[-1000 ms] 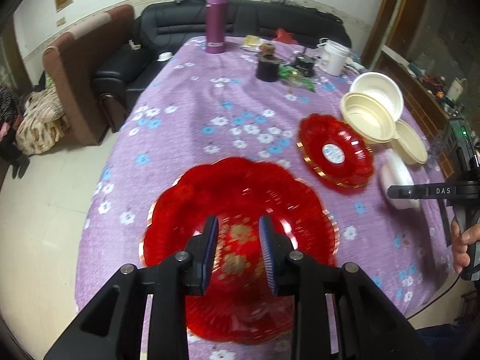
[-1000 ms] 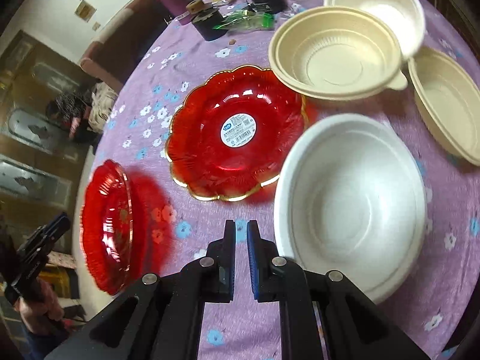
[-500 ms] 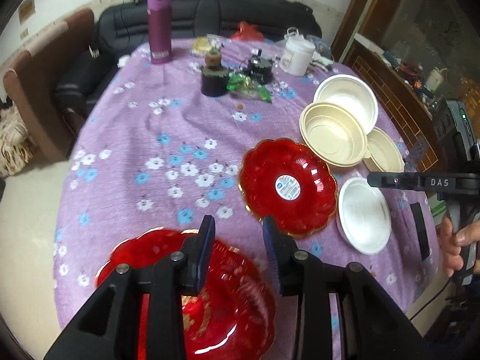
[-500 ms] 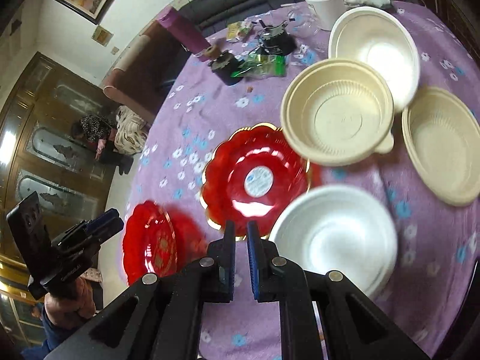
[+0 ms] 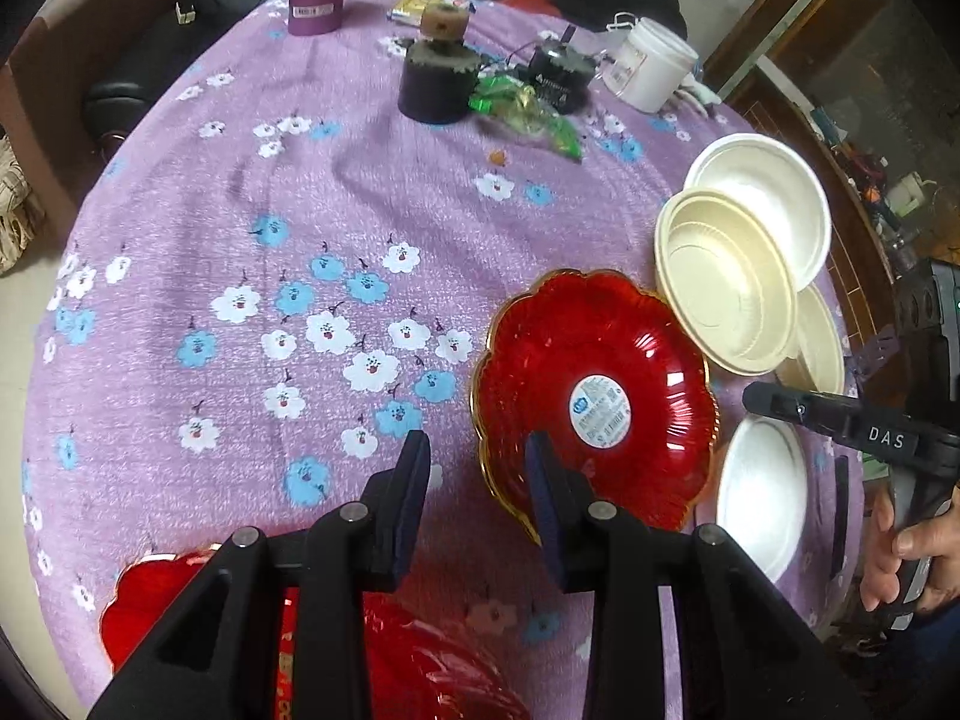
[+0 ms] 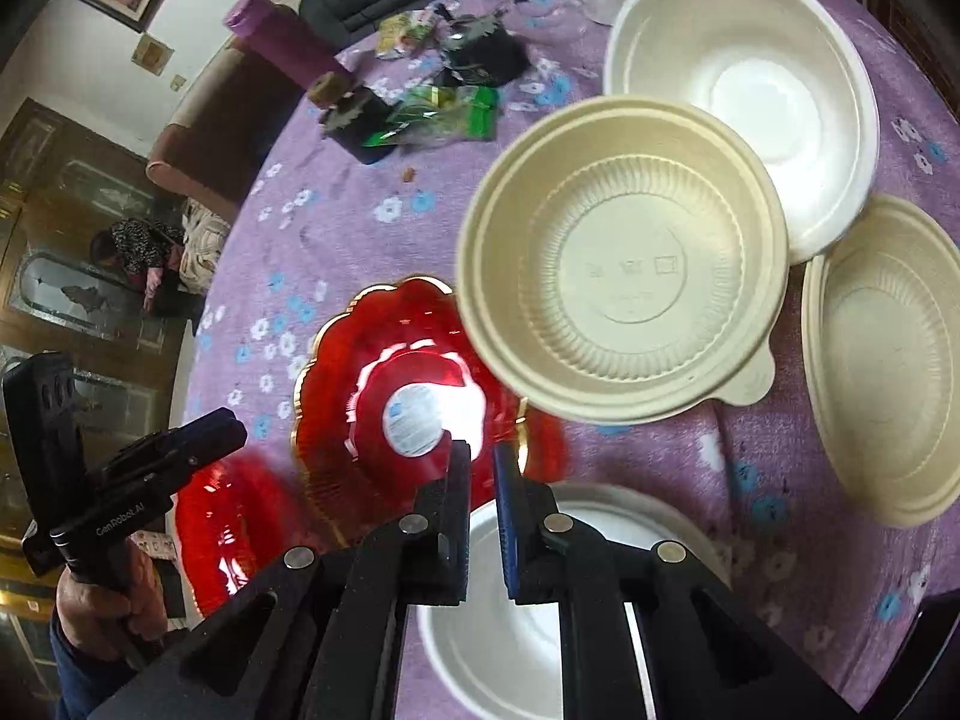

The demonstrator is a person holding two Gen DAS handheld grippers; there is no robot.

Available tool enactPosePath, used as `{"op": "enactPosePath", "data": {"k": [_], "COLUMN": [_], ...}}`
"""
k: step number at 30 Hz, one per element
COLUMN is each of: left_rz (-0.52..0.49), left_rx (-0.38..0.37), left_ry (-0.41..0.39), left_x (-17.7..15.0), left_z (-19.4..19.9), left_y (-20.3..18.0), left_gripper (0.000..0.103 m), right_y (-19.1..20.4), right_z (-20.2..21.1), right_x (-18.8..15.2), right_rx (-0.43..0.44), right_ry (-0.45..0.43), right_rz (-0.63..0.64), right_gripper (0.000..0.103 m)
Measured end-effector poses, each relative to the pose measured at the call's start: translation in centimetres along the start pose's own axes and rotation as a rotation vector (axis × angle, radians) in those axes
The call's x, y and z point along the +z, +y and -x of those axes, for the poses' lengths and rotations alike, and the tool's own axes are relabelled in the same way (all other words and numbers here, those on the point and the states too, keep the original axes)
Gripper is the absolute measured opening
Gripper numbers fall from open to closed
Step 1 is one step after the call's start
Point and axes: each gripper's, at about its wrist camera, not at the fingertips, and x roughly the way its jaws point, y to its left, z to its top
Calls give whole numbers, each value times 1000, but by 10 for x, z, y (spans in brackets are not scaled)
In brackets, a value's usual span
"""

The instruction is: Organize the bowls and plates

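Left wrist view: red plate with sticker [image 5: 600, 396] on purple flowered tablecloth [image 5: 300, 240], just right of left gripper [image 5: 477, 450]; jaws part open, empty. Second red plate [image 5: 150, 594] under gripper body. Cream bowl [image 5: 726, 282] overlaps white bowl [image 5: 774, 204]. Right gripper [image 6: 481, 456] nearly closed, empty, above white plate [image 6: 498, 648].

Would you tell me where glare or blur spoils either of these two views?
Right wrist view: glare whitens the middle of the stickered red plate, and the second red plate is smeared. Left wrist view: the stickered plate is sharp, the green wrappers slightly blurred; both views curve at the edges.
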Motion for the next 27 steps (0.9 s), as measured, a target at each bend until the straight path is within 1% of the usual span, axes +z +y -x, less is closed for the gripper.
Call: {"op": "enactPosePath", "data": {"k": [2, 7, 10, 13, 15, 17, 18, 20, 23, 27], "left_rz": [2, 14, 15, 8, -4, -22, -23, -38, -68, -65], "left_rx": [2, 5, 3, 1, 0, 7, -6, 8, 45, 67], "left_ry": [11, 35, 52, 73, 86, 96, 97, 93, 74, 44], "left_x": [3, 11, 16, 18, 19, 18, 18, 18, 18, 18], "left_z": [-6, -21, -29, -36, -42, -47, -48, -49, -46, -36], "left_y": [1, 6, 7, 7, 5, 2, 1, -3, -8, -3], "left_gripper": [32, 32, 34, 34, 29, 13, 11, 10, 11, 11], "right_y": [-4, -11, -12, -12, -9, -7, -6, -4, -2, 2], "right_z": [-5, -16, -23, -30, -34, -36, -37, -39, -40, -38], "right_x": [2, 6, 9, 11, 12, 13, 13, 13, 12, 11], "right_rx": [-18, -14, -4, -16, -42, -55, -60, -54, -70, -50], "right_ry": [11, 36, 50, 62, 66, 66, 64, 66, 54, 40], "right_rz": [-1, -7, -8, 8, 31, 49, 52, 56, 60, 46], "right_gripper": [10, 10, 11, 11, 10, 10, 10, 10, 10, 10]}}
